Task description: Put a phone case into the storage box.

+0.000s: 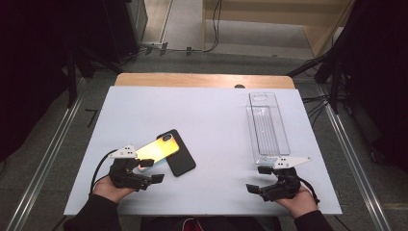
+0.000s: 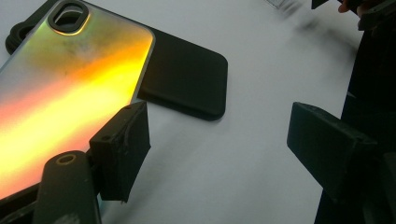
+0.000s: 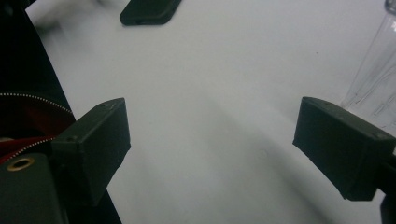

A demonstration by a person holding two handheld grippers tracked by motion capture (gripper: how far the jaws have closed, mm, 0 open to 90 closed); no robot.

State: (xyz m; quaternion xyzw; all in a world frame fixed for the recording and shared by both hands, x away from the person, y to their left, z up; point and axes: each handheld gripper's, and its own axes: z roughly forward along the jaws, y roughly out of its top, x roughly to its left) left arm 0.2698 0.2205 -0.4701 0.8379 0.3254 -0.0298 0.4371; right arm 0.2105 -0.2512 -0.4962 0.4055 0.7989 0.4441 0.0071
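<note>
Left side first: my left gripper (image 1: 144, 175) sits low at the near-left of the white table (image 1: 216, 125), jaws spread wide with nothing between them. In the left gripper view one jaw stands right at the near edge of the iridescent phone case (image 2: 65, 98); I cannot tell if it touches. That case glows yellow-orange, camera cutout pointing away from me, and lies tilted over the black phone case (image 2: 187, 74), overlapping it so the black one shows along its far side and right end. Both lie left of the table's centre. Moving right, the middle of the table is bare. At the far right a clear plastic tray (image 1: 267, 126) lies lengthwise and looks empty. My right gripper (image 1: 260, 186) rests just near of it, jaws also wide apart, holding nothing; the tray's wall shows at the right edge of its view. Judgement: this is the approach to a pick, the iridescent case being the likely target. Next move calls for sliding the left jaws across the case's edge and closing without dragging the black case beneath.
</note>
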